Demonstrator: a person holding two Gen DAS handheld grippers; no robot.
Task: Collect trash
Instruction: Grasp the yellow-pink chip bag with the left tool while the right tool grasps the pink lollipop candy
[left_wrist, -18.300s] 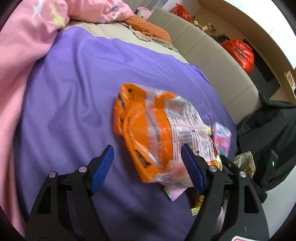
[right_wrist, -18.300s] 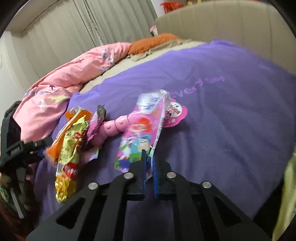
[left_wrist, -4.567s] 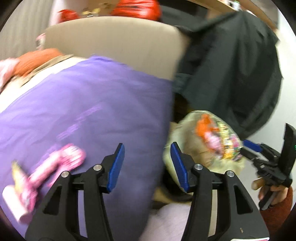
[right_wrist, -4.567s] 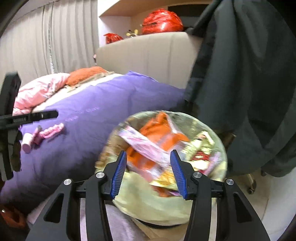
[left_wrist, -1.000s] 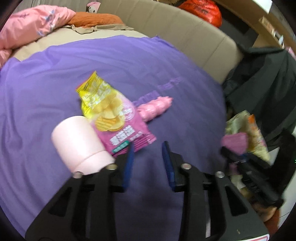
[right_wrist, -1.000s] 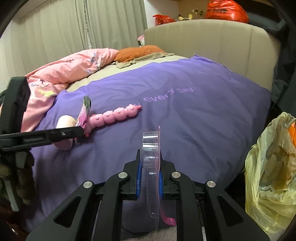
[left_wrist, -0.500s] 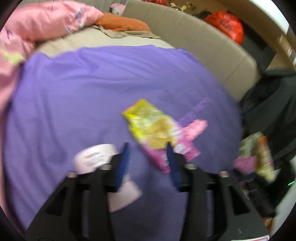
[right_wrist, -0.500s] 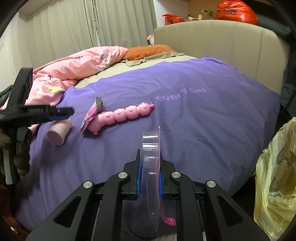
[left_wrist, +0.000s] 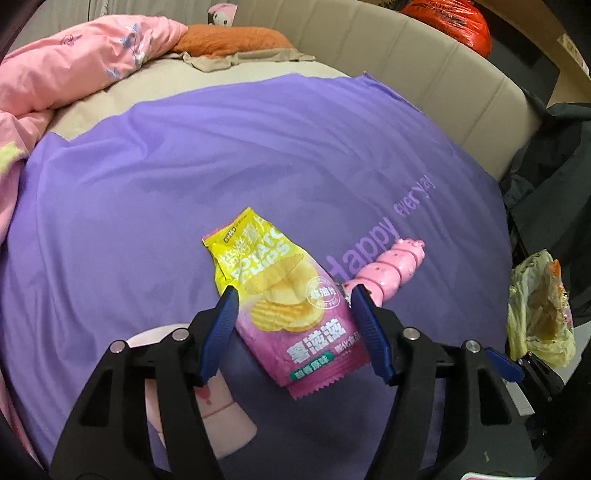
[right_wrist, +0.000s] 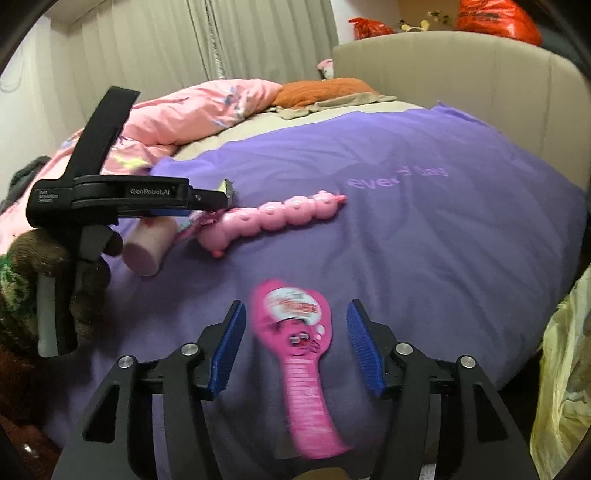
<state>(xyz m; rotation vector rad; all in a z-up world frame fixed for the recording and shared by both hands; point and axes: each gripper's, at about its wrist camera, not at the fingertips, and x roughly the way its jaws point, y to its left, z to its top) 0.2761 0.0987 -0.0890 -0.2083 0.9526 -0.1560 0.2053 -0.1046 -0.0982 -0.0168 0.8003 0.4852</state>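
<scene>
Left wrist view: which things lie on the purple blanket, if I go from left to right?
Pink cup → chips bag → pink segmented toy; beyond the blanket's right edge, the yellow trash bag.

Both grippers opening up: left gripper (left_wrist: 293, 325) low center, right gripper (right_wrist: 295, 345) low center, gloved left hand (right_wrist: 79, 273) at left edge.

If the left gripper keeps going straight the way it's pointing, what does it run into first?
Most likely the chip bag: it lies on the purple blanket between the opening jaws of the left gripper, which do not touch it. The pink segmented toy sits just beyond, to the right. Depth is hard to judge.
</scene>
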